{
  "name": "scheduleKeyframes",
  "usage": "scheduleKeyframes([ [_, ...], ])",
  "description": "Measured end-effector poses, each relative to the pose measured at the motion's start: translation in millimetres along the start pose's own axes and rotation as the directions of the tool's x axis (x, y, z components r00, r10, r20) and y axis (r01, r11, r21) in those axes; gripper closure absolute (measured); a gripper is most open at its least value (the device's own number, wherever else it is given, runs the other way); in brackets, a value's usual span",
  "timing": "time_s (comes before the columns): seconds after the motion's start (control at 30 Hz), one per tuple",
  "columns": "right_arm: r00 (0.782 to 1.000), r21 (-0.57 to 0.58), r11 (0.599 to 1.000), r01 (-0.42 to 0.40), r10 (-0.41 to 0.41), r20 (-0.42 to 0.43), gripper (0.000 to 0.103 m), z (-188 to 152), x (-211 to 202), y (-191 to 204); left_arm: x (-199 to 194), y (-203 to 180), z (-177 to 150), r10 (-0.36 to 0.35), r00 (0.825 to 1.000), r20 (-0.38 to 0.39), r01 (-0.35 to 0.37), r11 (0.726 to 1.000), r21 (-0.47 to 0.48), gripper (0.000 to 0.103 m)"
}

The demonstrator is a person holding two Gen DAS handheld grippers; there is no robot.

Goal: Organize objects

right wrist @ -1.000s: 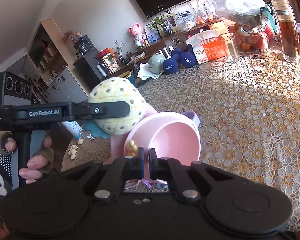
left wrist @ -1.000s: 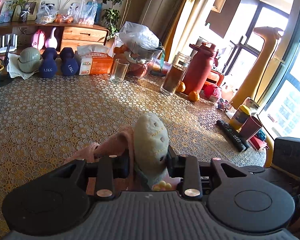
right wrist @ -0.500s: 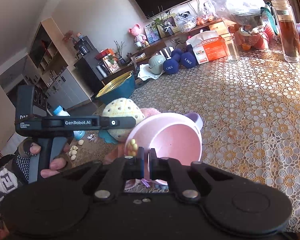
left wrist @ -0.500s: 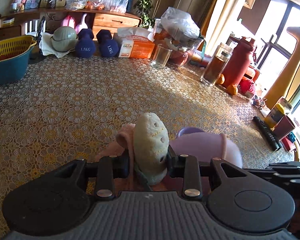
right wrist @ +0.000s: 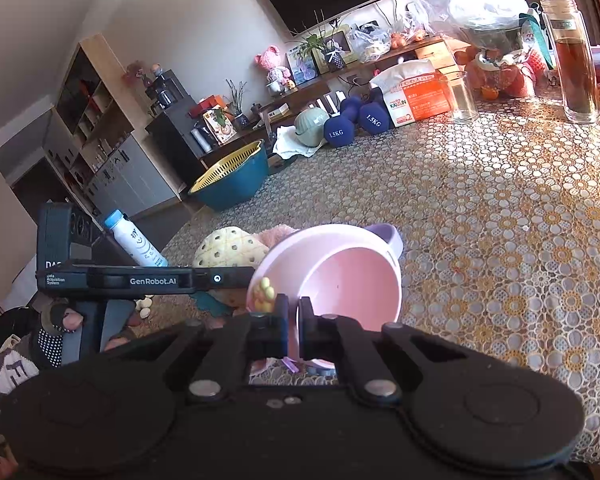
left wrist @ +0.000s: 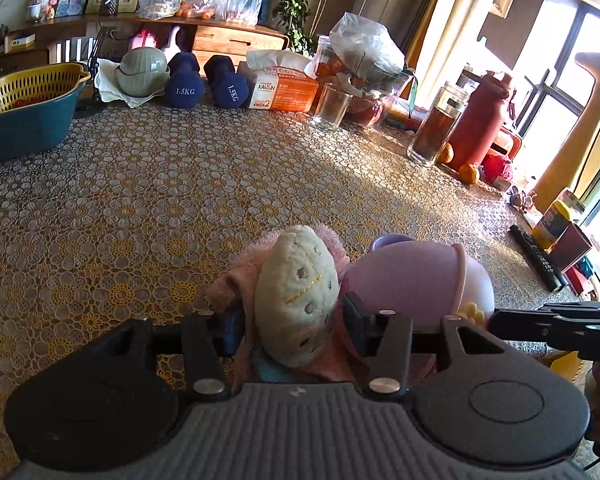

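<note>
My left gripper (left wrist: pixel 292 314) is shut on a cream plush toy (left wrist: pixel 296 294) with pink fuzzy parts, held just above the patterned tablecloth (left wrist: pixel 180 184). The toy also shows in the right wrist view (right wrist: pixel 230 248), left of the bowl. My right gripper (right wrist: pixel 293 318) is shut on the rim of a pink bowl (right wrist: pixel 340 276), which is tipped on its side with its opening toward the camera. In the left wrist view the bowl's outside (left wrist: pixel 416 284) sits right beside the toy. A small yellow ornament (right wrist: pixel 263 292) sticks up at the bowl's rim.
A teal basin with a yellow strainer (left wrist: pixel 24 108) stands at the far left. Blue dumbbells (left wrist: pixel 204 84), a tissue box (left wrist: pixel 282 88), a glass (left wrist: pixel 332 106), a jar (left wrist: pixel 436 124) and a red flask (left wrist: pixel 480 120) line the back. A remote (left wrist: pixel 538 258) lies at right.
The left gripper has dropped lower and swung toward the bowl with the toy; the toy now sits lower and closer to the bowl's side. The right gripper has kept still on the bowl.
</note>
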State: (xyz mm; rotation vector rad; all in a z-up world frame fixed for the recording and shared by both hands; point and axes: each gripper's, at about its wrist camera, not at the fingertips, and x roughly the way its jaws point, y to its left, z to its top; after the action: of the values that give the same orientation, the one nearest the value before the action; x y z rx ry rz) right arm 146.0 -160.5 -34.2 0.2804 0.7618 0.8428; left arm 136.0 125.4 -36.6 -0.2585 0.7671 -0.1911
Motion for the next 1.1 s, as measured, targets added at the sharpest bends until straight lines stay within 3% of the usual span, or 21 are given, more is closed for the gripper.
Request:
scheduleKeyframes([
  [0.07,1.000,0.000,1.000,-0.001,0.001,-0.002,0.099,0.3,0.2,-0.3,-7.8,1.3,2.0,-0.015,1.000,0.026,0.015,1.000,-0.011,0.041],
  [0.23,1.000,0.001,1.000,0.002,-0.002,-0.002,0.099,0.7,-0.6,-1.1,-17.5,10.2,8.2,-0.065,0.997,0.047,0.068,0.995,-0.067,0.040],
  [0.33,1.000,0.000,1.000,0.002,-0.002,-0.002,0.099,0.8,-0.3,-0.5,-12.3,8.5,8.0,-0.049,0.998,0.027,0.051,0.996,-0.067,0.049],
  [0.4,1.000,0.000,1.000,0.005,-0.005,-0.001,0.099,0.8,-0.3,-0.1,-9.6,8.1,8.3,-0.051,0.999,0.018,0.052,0.996,-0.079,0.067],
  [0.57,1.000,-0.002,1.000,0.008,-0.008,-0.002,0.099,1.0,-0.9,0.5,-19.5,-1.6,12.4,-0.051,0.997,0.053,0.055,0.997,-0.061,0.071],
  [0.83,1.000,-0.003,1.000,0.009,-0.009,0.000,0.099,1.0,-1.1,0.7,-36.0,-23.3,31.1,-0.197,0.976,0.088,0.204,0.976,-0.075,0.071],
  [1.1,1.000,-0.003,1.000,0.010,-0.010,0.001,0.099,1.3,-0.5,0.6,-23.2,-28.3,27.7,-0.133,0.988,0.075,0.137,0.990,-0.041,0.072],
])
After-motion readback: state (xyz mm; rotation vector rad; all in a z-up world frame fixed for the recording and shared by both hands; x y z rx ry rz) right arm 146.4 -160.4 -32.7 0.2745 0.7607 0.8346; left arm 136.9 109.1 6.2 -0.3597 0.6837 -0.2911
